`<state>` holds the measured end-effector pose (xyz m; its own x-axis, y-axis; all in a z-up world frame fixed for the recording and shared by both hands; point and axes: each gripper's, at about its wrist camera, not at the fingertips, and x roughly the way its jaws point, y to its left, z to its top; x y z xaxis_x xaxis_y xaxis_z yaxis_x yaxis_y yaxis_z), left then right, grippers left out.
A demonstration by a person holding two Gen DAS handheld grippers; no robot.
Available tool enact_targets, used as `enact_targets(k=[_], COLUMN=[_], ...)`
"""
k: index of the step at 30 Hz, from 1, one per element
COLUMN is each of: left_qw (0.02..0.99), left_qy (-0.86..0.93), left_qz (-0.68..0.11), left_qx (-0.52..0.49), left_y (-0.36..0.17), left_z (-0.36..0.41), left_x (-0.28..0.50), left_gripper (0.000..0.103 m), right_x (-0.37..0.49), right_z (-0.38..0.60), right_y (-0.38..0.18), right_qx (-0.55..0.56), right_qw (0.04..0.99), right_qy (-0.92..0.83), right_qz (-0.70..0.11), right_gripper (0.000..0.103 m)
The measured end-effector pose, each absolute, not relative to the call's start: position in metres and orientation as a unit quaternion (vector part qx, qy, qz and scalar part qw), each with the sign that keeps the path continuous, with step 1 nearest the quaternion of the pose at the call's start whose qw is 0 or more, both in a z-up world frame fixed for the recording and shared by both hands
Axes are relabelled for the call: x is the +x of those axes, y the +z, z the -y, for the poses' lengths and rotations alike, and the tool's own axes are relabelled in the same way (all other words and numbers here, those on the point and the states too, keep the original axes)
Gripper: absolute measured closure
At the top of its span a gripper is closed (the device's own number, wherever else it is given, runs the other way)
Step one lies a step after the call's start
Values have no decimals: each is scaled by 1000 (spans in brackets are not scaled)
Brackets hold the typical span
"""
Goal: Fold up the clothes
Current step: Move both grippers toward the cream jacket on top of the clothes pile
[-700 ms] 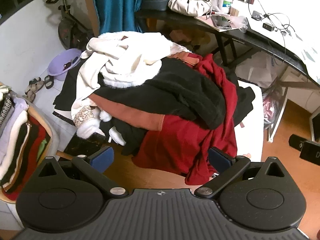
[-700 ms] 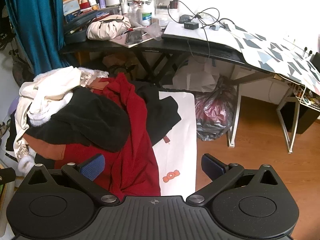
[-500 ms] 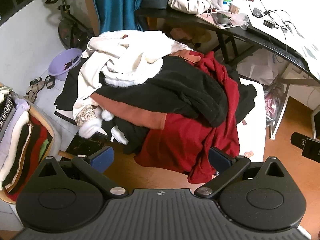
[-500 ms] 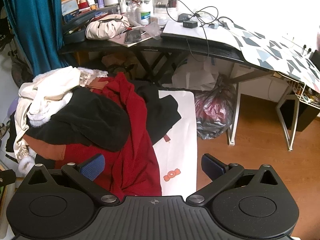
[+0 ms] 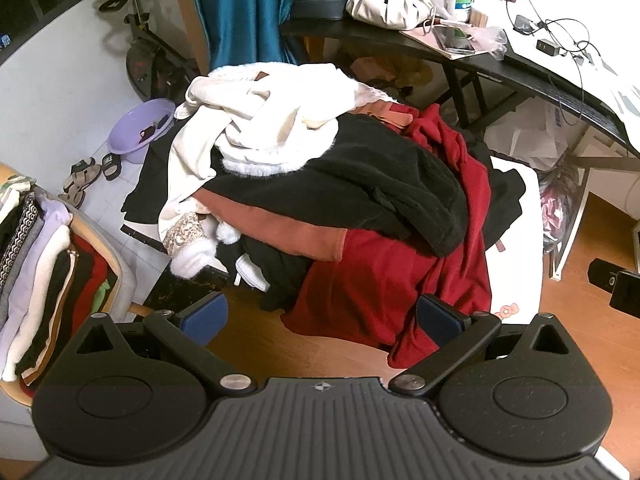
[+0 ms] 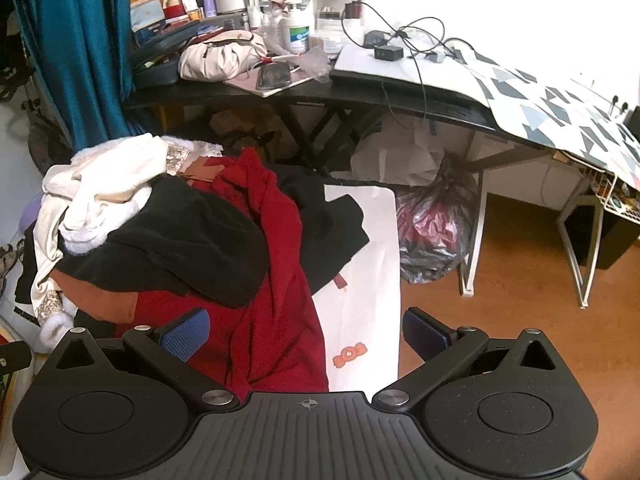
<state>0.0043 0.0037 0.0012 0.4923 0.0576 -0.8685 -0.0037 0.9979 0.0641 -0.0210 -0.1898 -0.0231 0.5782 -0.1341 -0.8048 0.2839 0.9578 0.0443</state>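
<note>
Both jaws spread and empty, left gripper (image 5: 320, 316) and right gripper (image 6: 306, 330) hovering at the near edge of the clothes pile (image 5: 320, 184); I'd pinch the red garment (image 5: 384, 284) hem, it's loosest there.

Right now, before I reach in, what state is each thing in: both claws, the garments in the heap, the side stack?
left claw: open, empty, above the heap's near edge.
right claw: open, empty.
red garment: crumpled, hanging off the near edge.
black garment: bunched, draped over the red one.
cream garments: tangled on top.
rust garment: unfolded, pinned under the black.
side stack: folded, piled.
white mat: flat, partly covered.
</note>
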Motion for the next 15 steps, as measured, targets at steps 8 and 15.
enact_targets(k=[8, 15], left_qw=[863, 862], left_qy=[25, 29], left_qz=[-504, -505], left_qx=[26, 25], left_y=[1, 1], left_z=[-6, -8], left_x=[5, 5], left_gripper=[0, 0], right_x=[-19, -18], right_z=[190, 188], right_y=[-24, -25], right_qx=[86, 85], right_qw=[884, 885], right_qy=[-115, -113], right_qz=[-445, -444], right_gripper=[1, 1])
